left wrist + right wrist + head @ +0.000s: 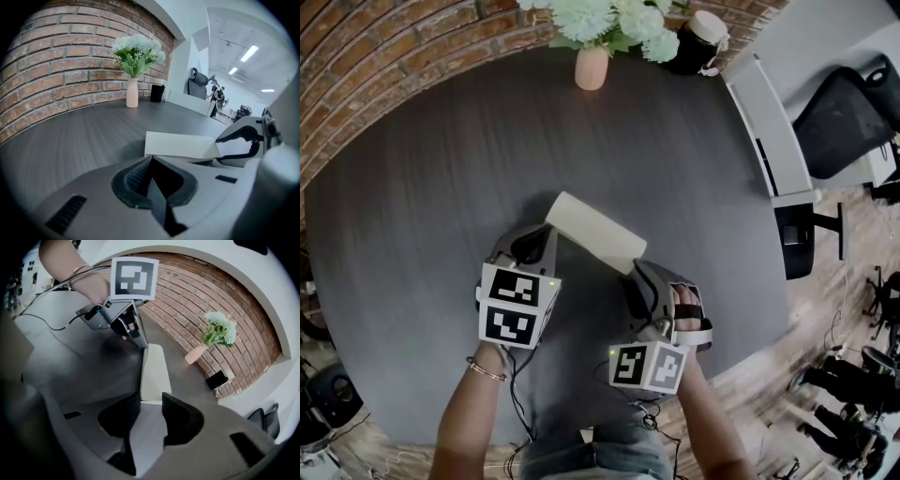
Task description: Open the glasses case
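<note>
The glasses case lies shut on the dark table, its contents hidden, so the opening looks barely begun. The left gripper has its jaws drawn together, tips at one end of the case. The right gripper stands wide apart astride the other end, not visibly pressing; next, I'd judge, one must pin the body while the other catches the lid's lip.

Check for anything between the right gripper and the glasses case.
Nothing visible does. The near end of the glasses case sits right at the open jaw tips of the right gripper; the left gripper is at the far end, out of the way.
</note>
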